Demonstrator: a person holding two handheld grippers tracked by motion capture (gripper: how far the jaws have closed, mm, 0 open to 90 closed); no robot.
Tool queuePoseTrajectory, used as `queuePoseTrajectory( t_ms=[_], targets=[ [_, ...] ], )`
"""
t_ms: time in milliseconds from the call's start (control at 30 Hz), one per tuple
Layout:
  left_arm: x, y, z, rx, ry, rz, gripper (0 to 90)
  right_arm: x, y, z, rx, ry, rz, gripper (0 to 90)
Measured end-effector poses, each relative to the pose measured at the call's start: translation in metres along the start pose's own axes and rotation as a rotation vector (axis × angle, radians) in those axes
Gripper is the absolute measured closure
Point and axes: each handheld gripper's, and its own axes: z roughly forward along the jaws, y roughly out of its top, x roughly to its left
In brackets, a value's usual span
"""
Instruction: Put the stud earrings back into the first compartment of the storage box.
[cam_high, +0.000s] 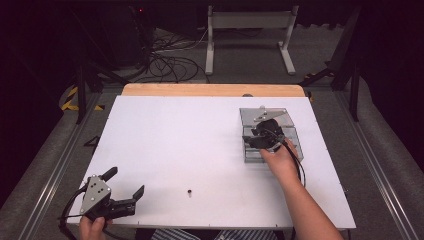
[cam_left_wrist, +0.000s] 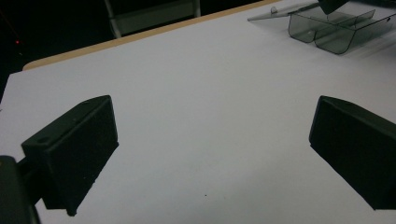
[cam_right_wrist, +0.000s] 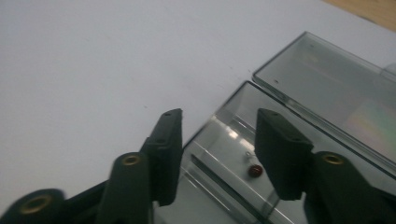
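Right tool (cam_right_wrist: 218, 154) is poised over the near compartment of the clear plastic box (cam_high: 248, 117), at the far right of the white bench (cam_high: 200, 150). Its jaws stand part open with nothing pressed between them. A small red LED (cam_right_wrist: 255, 171), with thin wire leads, lies on the compartment floor just below the gap between the jaws. Judged: the part is dropped in, which would explain jaws apart directly above it. The box lid (cam_right_wrist: 327, 93) lies flat, hinged back on the far side of the box, leaving the compartments reachable from above.

A second small dark part (cam_high: 189, 192) sits on the bench well apart from the box, toward the near edge, probably next for sorting.

Left tool (cam_high: 122, 190), also far from the box at the near left corner, is wide open and empty, likely parked clear of the working hand.
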Motion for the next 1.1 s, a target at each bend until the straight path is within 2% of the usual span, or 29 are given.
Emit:
queuePoseTrajectory(
  t_ms=[33,100,200,233,300,333,367,467,500,533,667,733,833,1100],
  targets=[
    [0.000,0.000,0.000,0.000,0.000,0.000,1.7,0.007,0.004,-0.005,-0.024,0.021,-0.011,38.1],
    [0.000,0.000,0.000,0.000,0.001,-0.001,1.7,0.016,0.007,-0.010,-0.045,0.043,-0.022,30.4],
    [0.000,0.000,0.000,-0.001,0.001,-0.002,1.7,0.030,0.012,-0.017,-0.074,0.085,-0.057,23.2],
    [0.000,0.000,0.000,-0.001,0.001,-0.002,1.7,0.030,0.012,-0.017,-0.074,0.085,-0.057,23.2],
    [0.000,0.000,0.000,0.000,0.001,-0.001,1.7,0.041,0.014,-0.021,-0.089,0.103,-0.078,19.8],
    [0.000,0.000,0.000,-0.001,0.001,-0.002,1.7,0.051,0.016,-0.024,-0.099,0.119,-0.108,18.1],
    [0.000,0.000,0.000,0.000,0.001,-0.002,1.7,0.051,0.016,-0.024,-0.099,0.119,-0.108,18.1],
    [0.000,0.000,0.000,-0.001,0.001,-0.002,1.7,0.067,0.018,-0.028,-0.106,0.152,-0.149,16.9],
    [0.000,0.000,0.000,-0.001,0.001,-0.002,1.7,0.077,0.019,-0.029,-0.102,0.179,-0.171,16.5],
    [0.000,0.000,0.000,-0.002,0.001,-0.002,1.7,0.077,0.019,-0.029,-0.102,0.179,-0.171,16.5],
    [0.000,0.000,-0.001,-0.003,0.000,-0.003,1.7,0.101,0.019,-0.032,-0.102,0.235,-0.226,16.4],
    [0.000,0.000,-0.001,-0.005,0.000,-0.005,1.7,0.104,0.019,-0.032,-0.106,0.242,-0.233,16.4],
    [0.000,0.000,-0.001,-0.006,0.003,0.001,1.7,0.123,0.018,-0.034,-0.111,0.280,-0.275,16.5],
    [0.000,0.000,-0.001,-0.005,0.002,0.003,1.7,0.144,0.012,-0.030,-0.100,0.334,-0.324,18.1]
  ],
)
